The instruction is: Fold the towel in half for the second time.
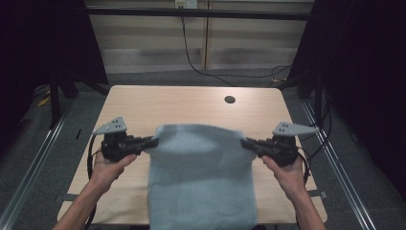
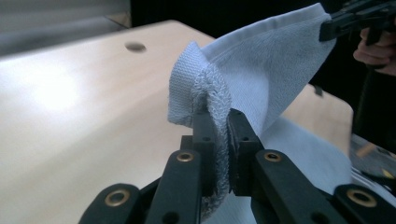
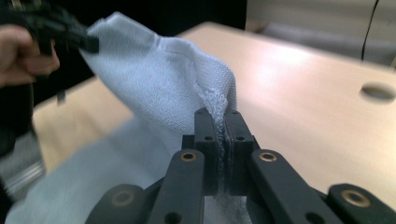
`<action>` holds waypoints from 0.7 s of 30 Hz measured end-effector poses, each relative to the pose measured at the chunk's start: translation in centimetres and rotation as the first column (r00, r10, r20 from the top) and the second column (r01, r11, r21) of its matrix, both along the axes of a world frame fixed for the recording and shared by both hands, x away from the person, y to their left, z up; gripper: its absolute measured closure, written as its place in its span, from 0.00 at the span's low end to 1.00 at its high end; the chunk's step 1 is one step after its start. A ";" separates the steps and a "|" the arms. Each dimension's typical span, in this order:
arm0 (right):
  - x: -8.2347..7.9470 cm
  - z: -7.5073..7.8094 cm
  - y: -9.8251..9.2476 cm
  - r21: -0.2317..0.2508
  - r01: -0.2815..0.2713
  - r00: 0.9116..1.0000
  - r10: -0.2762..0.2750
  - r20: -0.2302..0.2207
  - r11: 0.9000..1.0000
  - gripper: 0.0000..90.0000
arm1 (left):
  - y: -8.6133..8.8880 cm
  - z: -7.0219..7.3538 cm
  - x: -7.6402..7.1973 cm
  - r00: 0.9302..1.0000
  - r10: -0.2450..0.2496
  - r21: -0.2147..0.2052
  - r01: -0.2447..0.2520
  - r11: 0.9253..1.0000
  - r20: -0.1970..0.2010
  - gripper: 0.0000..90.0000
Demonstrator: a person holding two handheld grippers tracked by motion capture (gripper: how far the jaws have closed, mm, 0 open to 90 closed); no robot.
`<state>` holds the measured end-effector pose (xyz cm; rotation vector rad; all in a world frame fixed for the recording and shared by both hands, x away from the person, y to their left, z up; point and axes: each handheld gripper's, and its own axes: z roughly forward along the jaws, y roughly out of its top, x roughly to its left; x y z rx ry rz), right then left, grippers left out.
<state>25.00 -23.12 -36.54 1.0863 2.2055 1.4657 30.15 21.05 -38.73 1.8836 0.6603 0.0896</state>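
Towel (image 1: 201, 177) pinched at nine and three o'clock corners by clamped left gripper (image 1: 154, 141) and right gripper (image 1: 244, 142) — lifted taut, likely for folding.

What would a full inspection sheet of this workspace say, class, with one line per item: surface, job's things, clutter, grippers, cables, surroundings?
Surface: pale wooden table with a round cable hole near its far edge.
Job's things: light blue terry towel, near part flat on the table and over its near edge, far edge lifted by two corners.
Clutter: nothing seen.
Grippers: left gripper shut on the towel's left corner; right gripper shut on the right corner.
Cables: black cable hanging down the back wall onto the floor; a cable trails from each gripper.
Surroundings: grey floor, metal rails beside the table, dark curtains at both sides.
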 end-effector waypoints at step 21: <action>-6.6 -12.7 0.9 -0.126 -0.025 0.953 -0.014 -0.302 0.992 0.96 | -2.4 -10.9 -4.0 0.967 -0.079 0.178 0.125 0.976 -0.243 0.93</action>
